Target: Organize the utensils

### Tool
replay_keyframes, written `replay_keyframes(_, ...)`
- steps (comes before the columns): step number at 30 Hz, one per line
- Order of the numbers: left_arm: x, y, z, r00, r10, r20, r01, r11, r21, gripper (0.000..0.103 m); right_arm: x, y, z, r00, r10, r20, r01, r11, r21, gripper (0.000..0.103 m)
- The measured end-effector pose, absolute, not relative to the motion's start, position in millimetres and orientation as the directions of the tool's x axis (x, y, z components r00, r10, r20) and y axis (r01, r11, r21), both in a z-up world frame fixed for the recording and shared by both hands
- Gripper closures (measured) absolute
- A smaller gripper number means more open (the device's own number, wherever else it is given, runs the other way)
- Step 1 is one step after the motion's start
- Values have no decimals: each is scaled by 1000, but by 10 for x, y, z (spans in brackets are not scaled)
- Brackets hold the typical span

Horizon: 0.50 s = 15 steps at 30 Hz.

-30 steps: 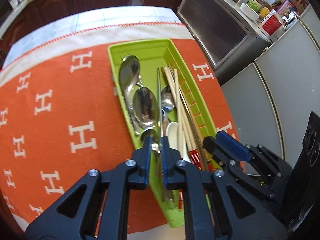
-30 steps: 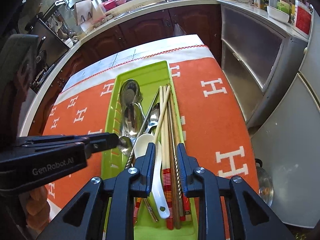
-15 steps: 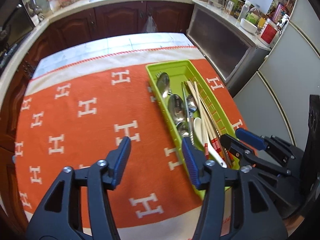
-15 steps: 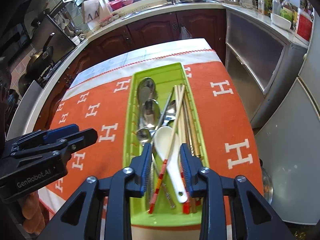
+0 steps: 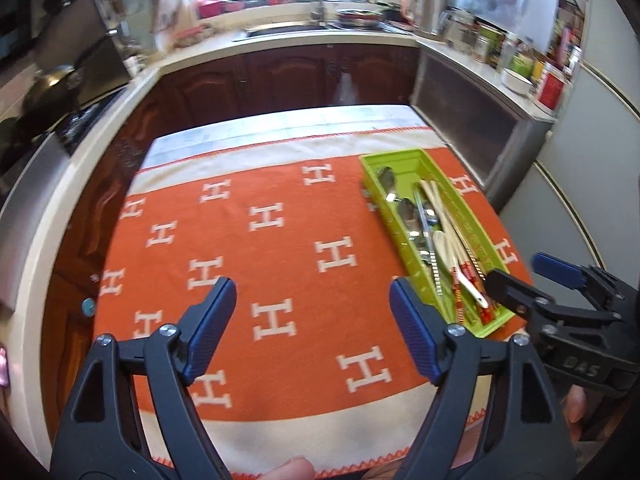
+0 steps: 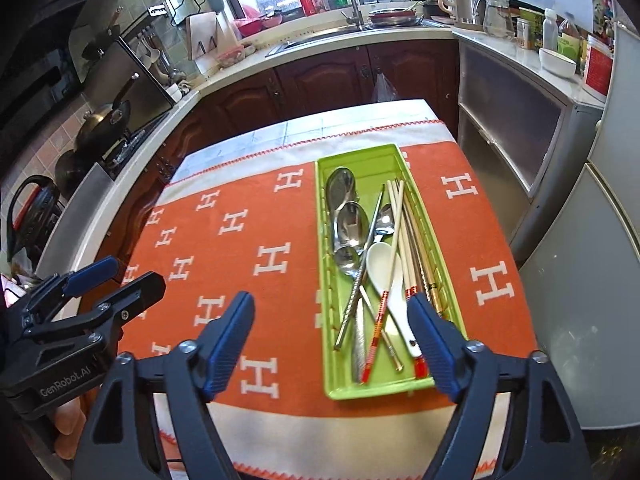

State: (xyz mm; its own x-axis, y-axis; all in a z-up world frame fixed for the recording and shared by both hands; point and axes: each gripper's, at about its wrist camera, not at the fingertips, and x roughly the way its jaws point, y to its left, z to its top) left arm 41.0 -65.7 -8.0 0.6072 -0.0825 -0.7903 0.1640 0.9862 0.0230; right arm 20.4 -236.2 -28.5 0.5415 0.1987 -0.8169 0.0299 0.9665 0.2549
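I see the bench [image 6: 304, 136] under an orange cloth [image 6: 280, 216] patterned with white H letters. On it lies the long lime-green tray [image 6: 440, 272], my landmark. Inside the tray sit steel spoons [image 6: 350, 220], pale chopsticks [image 6: 400, 216] with red-banded ends, and one white ceramic spoon [image 6: 380, 264], all lengthwise. My left tongs [image 5: 312, 332] hang released over the cloth left of the tray, grasping nothing. My right tongs [image 6: 334, 340] gape wide at the tray's near end, empty. "GenRobot.AI" reads on the left tongs' housing.
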Motion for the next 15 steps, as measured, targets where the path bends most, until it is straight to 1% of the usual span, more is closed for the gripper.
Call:
replay_keyframes(2,345,-587,-33,616,-75,-784,146,989,20,24,150,-2350,-207,549,198,-812,32,966,257,14)
replay_keyframes(6,190,-461,116,650,-44,-759,111,993,37,22,36,-2316,-45,563,206,-800,32,962,271,14)
replay_keyframes(9,59,-393,252,687,6,-727,65,995,69,20,-75,-2229,117,588,210,-781,10,964,266,11)
replay_keyframes(15,-145,-308,453,723,34,-690,37,996,87,19,-220,-2031,354,618,228,-753,-36,964,262,8)
